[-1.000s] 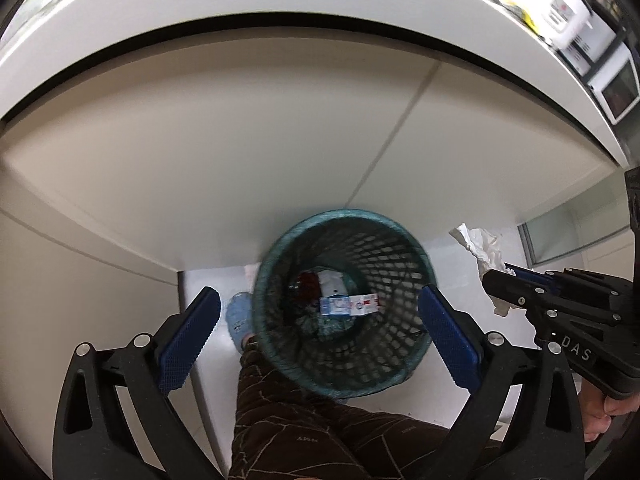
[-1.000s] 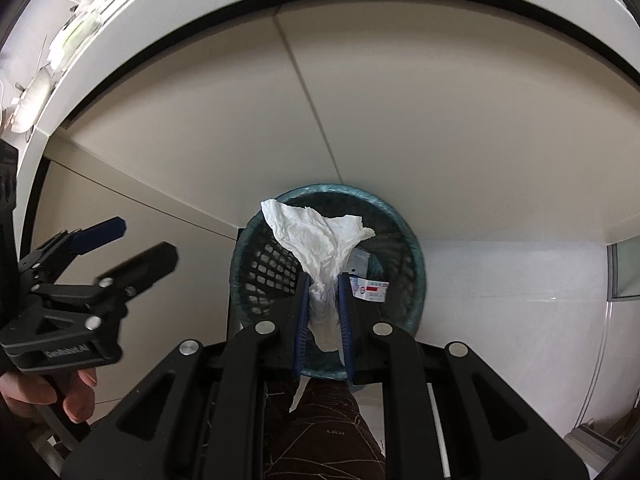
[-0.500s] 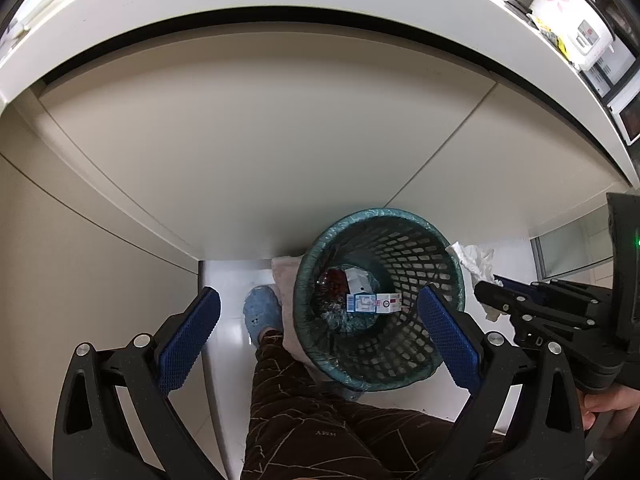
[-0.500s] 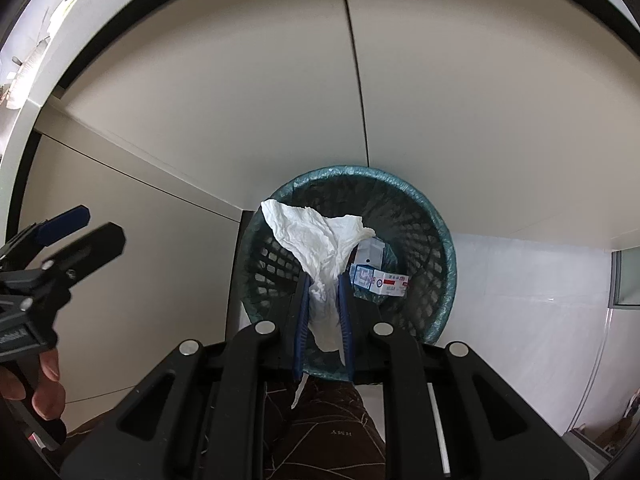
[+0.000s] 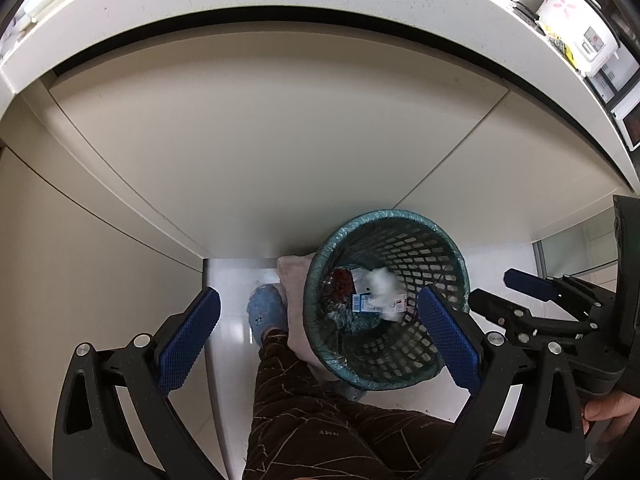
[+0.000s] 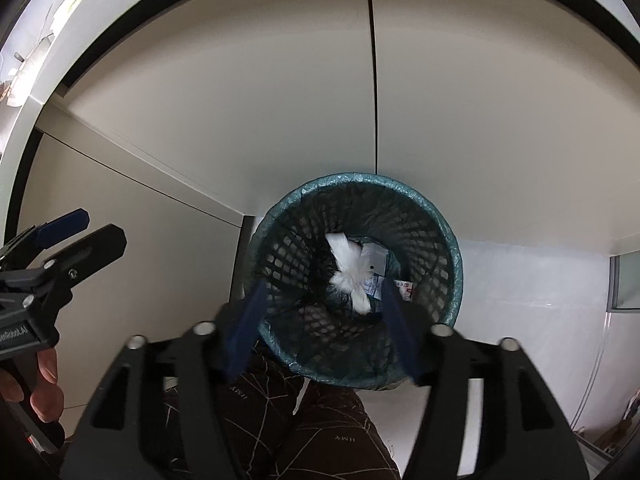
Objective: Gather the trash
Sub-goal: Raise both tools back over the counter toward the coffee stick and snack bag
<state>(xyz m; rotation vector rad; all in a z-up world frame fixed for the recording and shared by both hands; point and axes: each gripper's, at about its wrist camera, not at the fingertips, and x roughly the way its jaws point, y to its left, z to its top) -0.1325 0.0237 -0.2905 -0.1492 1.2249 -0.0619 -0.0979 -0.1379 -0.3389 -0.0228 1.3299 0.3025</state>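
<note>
My right claw (image 6: pixel 320 320) is opening above the green mesh bin (image 6: pixel 448 216), the white tissue (image 6: pixel 348 268) loose inside it, clear of both pads. Only the left view shows my blue slipper (image 5: pixel 266 312) at lower centre; my left claw (image 5: pixel 316 340) is spread wide, empty. "HMY" reads on my trousers (image 6: pixel 340 438).

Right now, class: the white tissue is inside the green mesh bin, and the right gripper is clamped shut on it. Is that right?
Not quite. The white tissue is inside the green mesh bin, but the right gripper is not clamped on it: its jaws are opening, with nothing pressed between them. The right wrist view shows this.
</note>
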